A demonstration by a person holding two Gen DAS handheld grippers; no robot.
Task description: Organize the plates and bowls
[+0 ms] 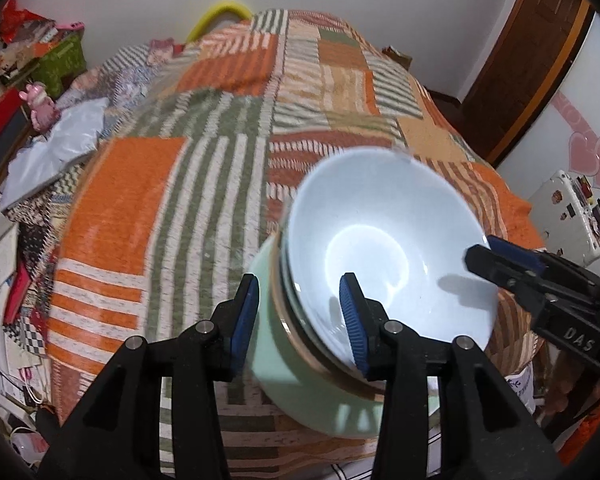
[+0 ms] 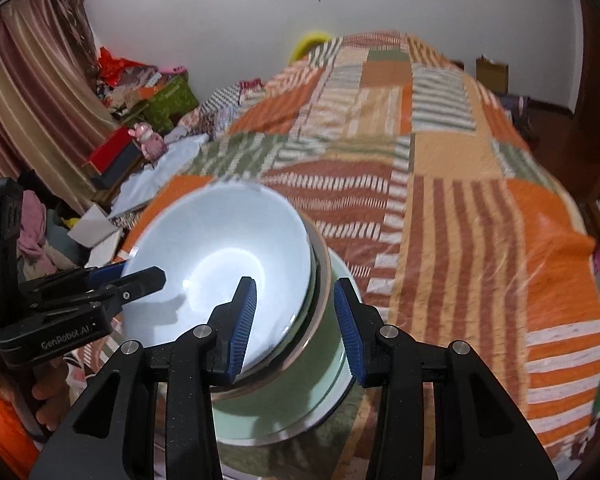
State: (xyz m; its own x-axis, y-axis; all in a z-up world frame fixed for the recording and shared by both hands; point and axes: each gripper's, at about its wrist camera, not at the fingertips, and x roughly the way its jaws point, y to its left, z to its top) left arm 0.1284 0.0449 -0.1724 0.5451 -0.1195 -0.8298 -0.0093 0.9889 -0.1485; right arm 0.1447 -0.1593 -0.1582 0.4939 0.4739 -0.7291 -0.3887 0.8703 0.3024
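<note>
A stack of nested bowls is held tilted over the patchwork bed. The top bowl (image 1: 388,248) is white inside; below it sits a pale green bowl (image 1: 300,392) with a brown rim. My left gripper (image 1: 300,320) straddles the stack's near rim, one pad inside the white bowl, one outside the green one. My right gripper (image 2: 296,324) straddles the opposite rim of the white bowl (image 2: 220,264) and green bowl (image 2: 300,392). Each gripper shows in the other's view, the right one (image 1: 500,268) and the left one (image 2: 132,280). Pad contact is hard to judge.
The orange, green and white patchwork bedspread (image 1: 204,184) fills the scene. Clutter, boxes and a pink toy (image 1: 40,104) lie left of the bed. A white case (image 1: 568,216) stands at the right, with a brown door (image 1: 532,56) behind.
</note>
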